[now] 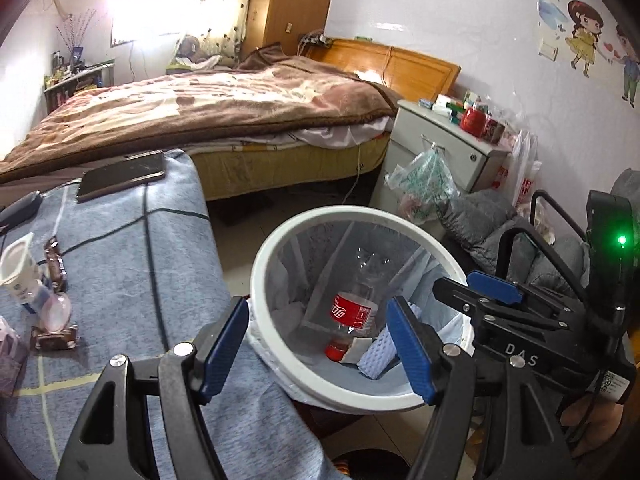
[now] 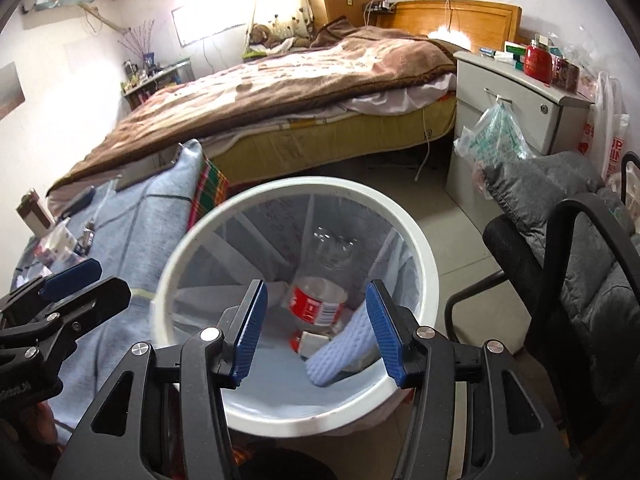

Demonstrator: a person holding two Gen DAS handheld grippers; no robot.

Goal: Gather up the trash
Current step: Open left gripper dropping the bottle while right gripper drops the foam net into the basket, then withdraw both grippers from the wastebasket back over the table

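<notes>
Down in the white round plastic bin (image 2: 424, 264) lies the clear plastic cola bottle with its red label (image 2: 316, 304), cap end down, a pale blue ribbed sponge pad (image 2: 340, 352) leaning beside it. Both rest below and between the right gripper (image 2: 316, 336), poised over the rim, jaws wide and empty, likely just after a drop. The left gripper (image 1: 318, 344) hangs beside it, also spread and empty. A white yoghurt cup (image 1: 18, 268) waits on the blue cloth, well off to its left.

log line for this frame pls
left gripper: open, empty | right gripper: open, empty, over bin | in bin: bottle, sponge
</notes>
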